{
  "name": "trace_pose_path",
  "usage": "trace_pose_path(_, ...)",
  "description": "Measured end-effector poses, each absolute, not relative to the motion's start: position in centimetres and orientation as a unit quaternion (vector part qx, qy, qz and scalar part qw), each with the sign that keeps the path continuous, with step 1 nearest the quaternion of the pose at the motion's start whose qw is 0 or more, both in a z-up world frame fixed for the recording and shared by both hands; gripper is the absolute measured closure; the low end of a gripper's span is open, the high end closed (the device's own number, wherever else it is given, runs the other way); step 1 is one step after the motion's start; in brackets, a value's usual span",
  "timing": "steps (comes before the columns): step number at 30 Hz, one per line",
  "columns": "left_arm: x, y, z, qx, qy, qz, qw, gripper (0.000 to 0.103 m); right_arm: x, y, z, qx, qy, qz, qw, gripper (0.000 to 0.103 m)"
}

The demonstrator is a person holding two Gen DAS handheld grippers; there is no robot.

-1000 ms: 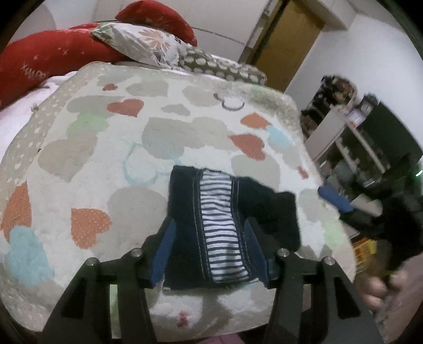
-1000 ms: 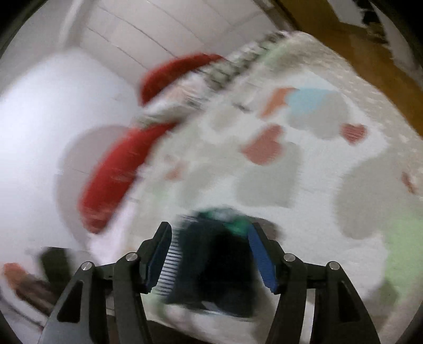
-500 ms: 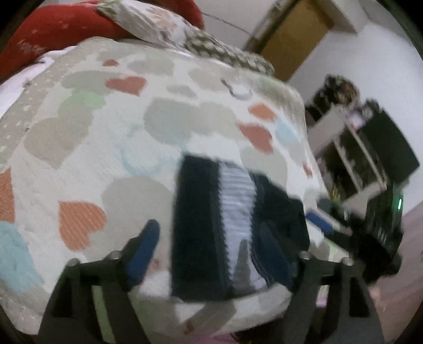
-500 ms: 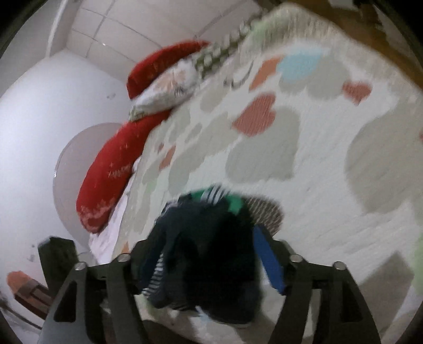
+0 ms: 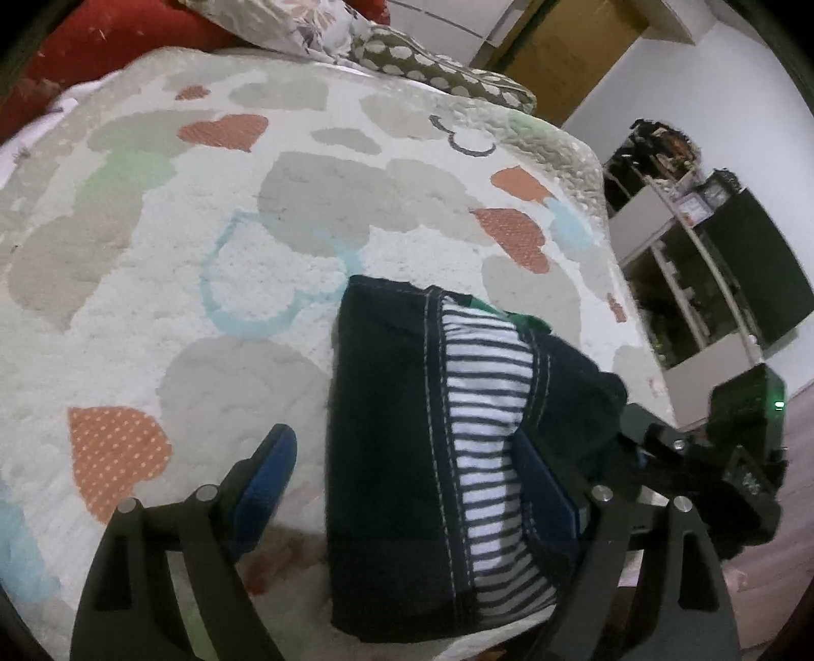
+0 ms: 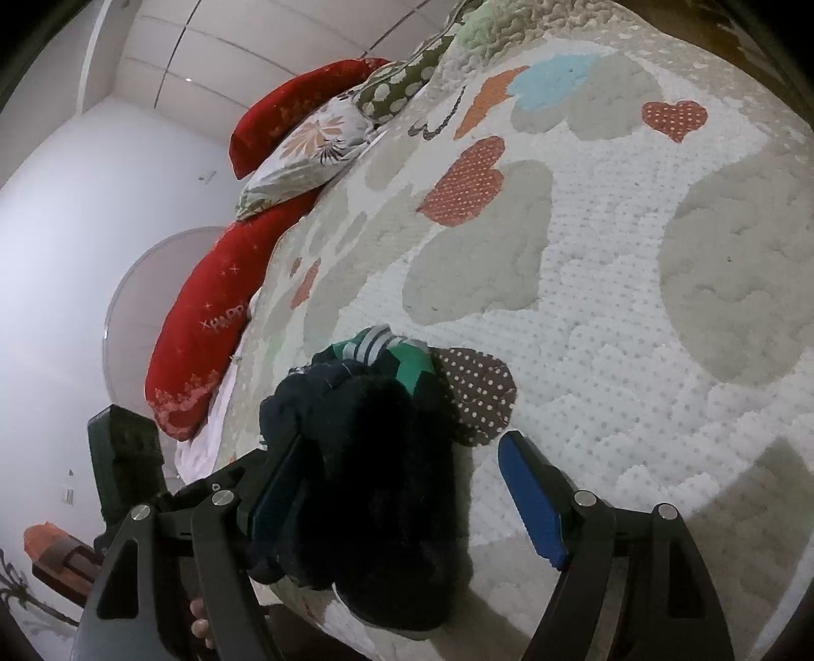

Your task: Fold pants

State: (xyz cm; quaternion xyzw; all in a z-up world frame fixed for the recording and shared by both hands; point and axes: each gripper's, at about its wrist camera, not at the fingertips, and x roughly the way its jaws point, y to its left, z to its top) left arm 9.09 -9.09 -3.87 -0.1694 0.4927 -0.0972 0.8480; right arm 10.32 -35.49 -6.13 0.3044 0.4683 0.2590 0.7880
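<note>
The dark navy pants [image 5: 391,432], with a striped white panel and a green tag, lie folded into a small block near the front edge of the heart-patterned bed cover [image 5: 254,264]. My left gripper [image 5: 407,473] is open, its fingers straddling the near part of the block. My right gripper [image 6: 402,488] is open too, with the fuzzy dark end of the pants [image 6: 366,468] between its fingers; it also shows at the right in the left wrist view [image 5: 712,457].
Red and patterned pillows [image 6: 285,152] lie at the head of the bed. A shelf unit and dark screen [image 5: 737,274] stand beyond the bed's right side. A brown door [image 5: 559,46] is at the back. The bed edge is just below both grippers.
Both grippers have moved in closer over the folded pants. The right gripper's view has steadied from blur, with the pants now filling the space between its fingers.
</note>
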Motion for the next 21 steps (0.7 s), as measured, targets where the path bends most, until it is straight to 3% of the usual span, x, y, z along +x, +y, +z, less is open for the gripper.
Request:
trace_pose_path(13,3.6,-9.2,-2.2,-0.074,0.448,0.040,0.890,0.017,4.9,-35.3,-3.6,0.254,0.406,0.188,0.857,0.022)
trace_pose_path(21,2.6,-9.4,-2.0,-0.055,0.445,0.042,0.893,0.017,5.5,-32.9,-5.3,0.224,0.445,0.182,0.848,0.022)
